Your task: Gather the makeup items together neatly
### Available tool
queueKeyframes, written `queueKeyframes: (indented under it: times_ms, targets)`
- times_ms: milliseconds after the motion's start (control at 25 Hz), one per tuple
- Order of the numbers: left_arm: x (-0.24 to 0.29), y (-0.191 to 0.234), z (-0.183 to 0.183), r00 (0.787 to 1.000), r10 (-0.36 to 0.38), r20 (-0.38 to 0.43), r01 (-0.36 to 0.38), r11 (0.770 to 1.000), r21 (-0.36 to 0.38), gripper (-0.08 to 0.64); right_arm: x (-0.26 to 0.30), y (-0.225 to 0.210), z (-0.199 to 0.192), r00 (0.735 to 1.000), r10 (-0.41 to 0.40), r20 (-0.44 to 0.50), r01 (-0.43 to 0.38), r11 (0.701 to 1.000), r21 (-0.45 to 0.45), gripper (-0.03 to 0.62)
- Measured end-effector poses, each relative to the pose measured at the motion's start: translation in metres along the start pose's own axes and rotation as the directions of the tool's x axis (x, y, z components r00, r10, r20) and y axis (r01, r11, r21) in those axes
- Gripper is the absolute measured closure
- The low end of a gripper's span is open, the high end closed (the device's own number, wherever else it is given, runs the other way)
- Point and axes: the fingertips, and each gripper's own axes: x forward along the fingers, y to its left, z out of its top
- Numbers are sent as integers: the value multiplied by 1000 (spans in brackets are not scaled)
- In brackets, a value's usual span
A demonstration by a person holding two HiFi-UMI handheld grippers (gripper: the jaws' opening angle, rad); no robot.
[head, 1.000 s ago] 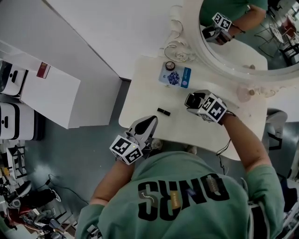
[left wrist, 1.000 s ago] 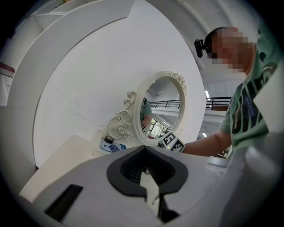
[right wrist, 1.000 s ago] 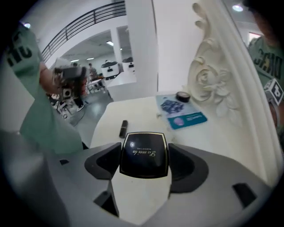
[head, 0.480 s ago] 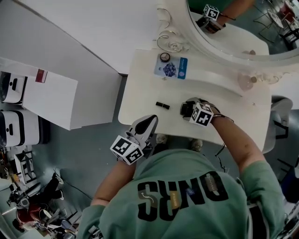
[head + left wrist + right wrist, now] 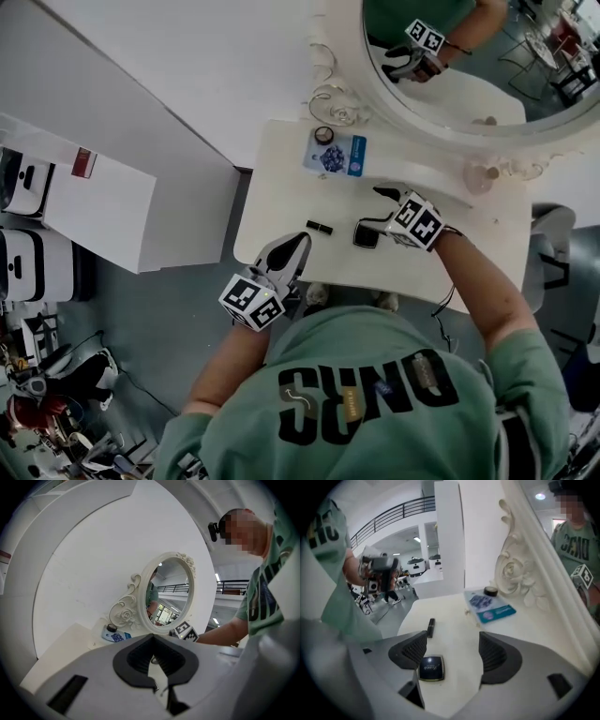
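Bare tabletop (image 5: 281, 192) lies open between the lipstick (image 5: 320, 228) and blue packet (image 5: 335, 156); the mirror frame (image 5: 352, 56) blocks the back.

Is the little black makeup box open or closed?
Closed. The makeup box lies flat on the table, lid down, with only its dark top showing.

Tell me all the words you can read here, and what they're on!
Nothing reads for sure:
Green shirt: big black letters, upside down and creased, not surely readable.
Black compact: a curly word on its lid, too small.
Blue packet: print too blurred.
White box, red label: too small.
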Motion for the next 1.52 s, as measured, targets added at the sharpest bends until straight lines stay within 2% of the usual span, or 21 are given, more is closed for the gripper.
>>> queueKeyframes:
  times_ms: [160, 360, 600, 760, 840, 920, 960, 1120, 1320, 1400, 1520]
  targets:
    - [-2, 12, 14, 999, 29, 39, -29, 1000, 4, 560, 0, -54, 63, 989, -117, 91, 108, 989, 99, 256]
    - [-17, 35, 21, 996, 70, 59, -71, 997, 10, 560, 40, -109, 108, 963, -257, 83, 237, 951, 199, 319]
    - [-47, 69, 19, 990, 128, 60, -127, 992, -15, 560, 93, -132, 119, 950, -313, -5, 302, 912, 276, 344]
    - [-61, 88, 17, 987, 151, 52, -149, 988, -43, 560, 105, -146, 114, 918, -395, -38, 382, 853, 356, 331]
    - [-65, 94, 17, 987, 152, 54, -149, 987, -56, 560, 110, -149, 113, 913, -405, -51, 394, 839, 376, 331]
    - [-65, 96, 17, 988, 142, 55, -139, 989, -58, 560, 114, -148, 116, 915, -400, -48, 388, 843, 373, 347]
    - [-64, 96, 17, 989, 137, 52, -134, 989, -58, 560, 112, -147, 117, 914, -403, -48, 391, 845, 364, 383]
    - [-57, 93, 16, 992, 119, 35, -117, 991, -58, 560, 103, -138, 122, 924, -382, -20, 365, 866, 341, 387]
    - [-38, 79, 20, 997, 69, 16, -69, 997, -28, 560, 57, -106, 126, 948, -310, 77, 270, 907, 324, 387]
    - [-24, 65, 18, 999, 39, 0, -39, 999, -20, 560, 27, -91, 110, 951, -294, 97, 251, 916, 314, 387]
    - [7, 38, 0, 1000, 5, -14, -5, 1000, -1, 560, -13, -74, 55, 955, -281, 100, 242, 927, 288, 387]
